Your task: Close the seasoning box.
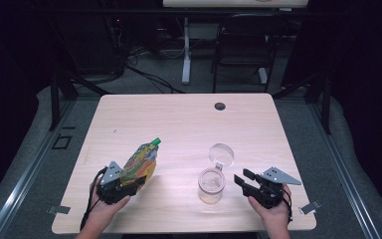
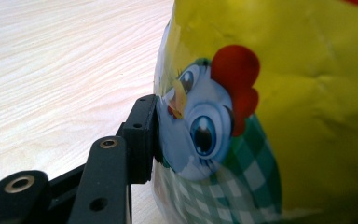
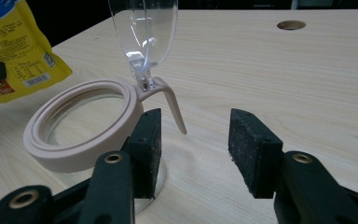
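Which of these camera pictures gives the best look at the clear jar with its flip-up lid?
The right gripper view: the jar sits close, showing its beige rim ring and raised clear lid sharply. The high view shows the whole jar on the table, but small. The left gripper view shows a yellow pouch instead.

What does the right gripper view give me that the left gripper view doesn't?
Right gripper view alone: the jar with its pink rim, its clear lid flipped up, and the right tool open beside it, with nothing between its pads. Left gripper view alone: the left tool's pad pressed against the cartoon chicken print. Both: the yellow pouch and the wooden table.
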A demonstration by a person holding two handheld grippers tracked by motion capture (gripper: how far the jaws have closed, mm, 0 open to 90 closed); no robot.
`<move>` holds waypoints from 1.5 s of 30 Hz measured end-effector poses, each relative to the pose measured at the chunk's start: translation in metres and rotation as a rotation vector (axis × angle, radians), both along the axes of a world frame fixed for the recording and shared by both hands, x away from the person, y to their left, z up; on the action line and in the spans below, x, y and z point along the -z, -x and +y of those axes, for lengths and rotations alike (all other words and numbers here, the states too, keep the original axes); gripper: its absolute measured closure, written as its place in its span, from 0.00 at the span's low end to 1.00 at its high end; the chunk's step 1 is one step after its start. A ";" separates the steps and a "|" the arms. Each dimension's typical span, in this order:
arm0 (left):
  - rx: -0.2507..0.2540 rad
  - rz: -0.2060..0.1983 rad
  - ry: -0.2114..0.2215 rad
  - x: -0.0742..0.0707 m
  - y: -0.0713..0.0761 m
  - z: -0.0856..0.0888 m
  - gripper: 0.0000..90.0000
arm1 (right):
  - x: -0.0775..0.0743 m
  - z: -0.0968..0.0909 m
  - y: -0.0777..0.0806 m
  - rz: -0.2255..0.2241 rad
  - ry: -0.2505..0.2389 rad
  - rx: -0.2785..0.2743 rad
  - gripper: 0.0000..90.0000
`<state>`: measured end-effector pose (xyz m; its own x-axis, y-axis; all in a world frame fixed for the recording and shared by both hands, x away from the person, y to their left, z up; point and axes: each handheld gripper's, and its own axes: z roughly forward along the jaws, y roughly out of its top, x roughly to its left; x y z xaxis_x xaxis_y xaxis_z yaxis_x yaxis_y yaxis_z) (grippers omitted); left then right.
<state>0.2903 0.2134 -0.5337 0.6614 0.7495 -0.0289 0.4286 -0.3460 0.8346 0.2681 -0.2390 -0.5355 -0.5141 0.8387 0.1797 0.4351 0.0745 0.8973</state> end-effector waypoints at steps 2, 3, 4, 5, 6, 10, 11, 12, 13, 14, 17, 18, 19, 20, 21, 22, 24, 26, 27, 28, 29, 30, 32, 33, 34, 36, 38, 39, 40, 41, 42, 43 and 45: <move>0.002 -0.005 -0.004 0.000 0.000 0.000 0.61 | -0.002 0.000 0.001 -0.008 0.019 0.002 0.62; 0.002 -0.008 -0.007 -0.001 0.001 -0.001 0.61 | -0.002 0.000 0.001 -0.008 0.019 0.002 0.62; 0.005 -0.013 -0.018 -0.001 0.001 -0.001 0.61 | -0.003 0.001 0.002 -0.017 0.026 0.004 0.62; 0.004 -0.018 -0.024 -0.001 0.002 -0.002 0.61 | -0.003 0.001 0.002 -0.017 0.026 0.004 0.62; 0.004 -0.027 -0.038 -0.002 0.003 -0.004 0.61 | -0.004 0.002 0.003 -0.022 0.031 0.002 0.63; 0.006 -0.038 -0.066 -0.003 0.005 -0.007 0.61 | -0.005 0.003 0.004 -0.024 0.041 -0.002 0.63; 0.005 -0.044 -0.076 -0.003 0.005 -0.008 0.61 | -0.005 0.003 0.004 -0.025 0.040 -0.003 0.63; 0.008 -0.047 -0.084 -0.003 0.005 -0.008 0.61 | -0.005 0.004 0.005 -0.024 0.041 -0.004 0.63; 0.008 -0.047 -0.084 -0.003 0.005 -0.008 0.61 | -0.005 0.004 0.005 -0.024 0.041 -0.004 0.63; 0.020 -0.045 -0.092 -0.003 0.006 -0.009 0.61 | -0.005 0.004 0.005 -0.023 0.038 -0.007 0.63; 0.022 -0.047 -0.105 -0.004 0.007 -0.011 0.61 | -0.005 0.005 0.005 -0.023 0.036 -0.010 0.63; 0.022 -0.056 -0.126 -0.004 0.008 -0.012 0.61 | -0.006 0.005 0.006 -0.025 0.036 -0.011 0.63; 0.022 -0.056 -0.126 -0.004 0.008 -0.012 0.61 | -0.006 0.005 0.006 -0.025 0.036 -0.011 0.63; 0.021 -0.060 -0.134 -0.004 0.008 -0.013 0.61 | -0.007 0.006 0.007 -0.030 0.033 -0.014 0.63; 0.022 -0.063 -0.143 -0.004 0.009 -0.014 0.61 | -0.007 0.006 0.007 -0.030 0.033 -0.014 0.63; 0.024 -0.069 -0.156 -0.004 0.009 -0.015 0.61 | -0.007 0.006 0.007 -0.031 0.033 -0.014 0.63; 0.027 -0.080 -0.178 -0.005 0.010 -0.017 0.61 | -0.009 0.007 0.008 -0.037 0.036 -0.018 0.63; 0.023 -0.086 -0.182 -0.005 0.011 -0.018 0.61 | -0.009 0.007 0.009 -0.040 0.038 -0.019 0.63; 0.025 -0.088 -0.191 -0.005 0.011 -0.019 0.61 | -0.010 0.008 0.009 -0.043 0.037 -0.021 0.63; 0.025 -0.091 -0.194 -0.006 0.011 -0.020 0.61 | -0.011 0.009 0.011 -0.054 0.037 -0.022 0.63; 0.029 -0.094 -0.201 -0.007 0.011 -0.020 0.61 | -0.011 0.009 0.011 -0.054 0.037 -0.022 0.63; 0.036 -0.091 -0.196 -0.008 0.011 -0.022 0.61 | -0.013 0.011 0.012 -0.061 0.041 -0.028 0.63; 0.039 -0.099 -0.193 -0.010 0.011 -0.024 0.61 | -0.013 0.012 0.013 -0.069 0.044 -0.034 0.63; 0.039 -0.099 -0.193 -0.010 0.011 -0.024 0.61 | -0.013 0.012 0.013 -0.069 0.044 -0.034 0.63; 0.038 -0.103 -0.199 -0.012 0.010 -0.025 0.61 | -0.013 0.013 0.014 -0.070 0.047 -0.037 0.63; 0.040 -0.127 -0.226 -0.017 0.009 -0.028 0.61 | -0.014 0.016 0.015 -0.081 0.042 -0.039 0.63; 0.038 -0.158 -0.272 -0.020 0.010 -0.030 0.61 | -0.016 0.016 0.016 -0.082 0.054 -0.044 0.63; 0.038 -0.158 -0.272 -0.020 0.010 -0.030 0.61 | -0.016 0.016 0.016 -0.082 0.054 -0.044 0.63; 0.037 -0.174 -0.287 -0.022 0.010 -0.031 0.61 | -0.017 0.017 0.017 -0.095 0.048 -0.046 0.63; 0.038 -0.180 -0.296 -0.023 0.010 -0.032 0.61 | -0.017 0.017 0.017 -0.095 0.048 -0.046 0.63; 0.035 -0.186 -0.299 -0.024 0.010 -0.033 0.61 | -0.018 0.017 0.018 -0.096 0.054 -0.049 0.63; 0.031 -0.193 -0.313 -0.026 0.010 -0.036 0.61 | -0.019 0.018 0.019 -0.104 0.059 -0.051 0.63; 0.033 -0.199 -0.328 -0.027 0.010 -0.037 0.61 | -0.019 0.019 0.019 -0.108 0.054 -0.051 0.63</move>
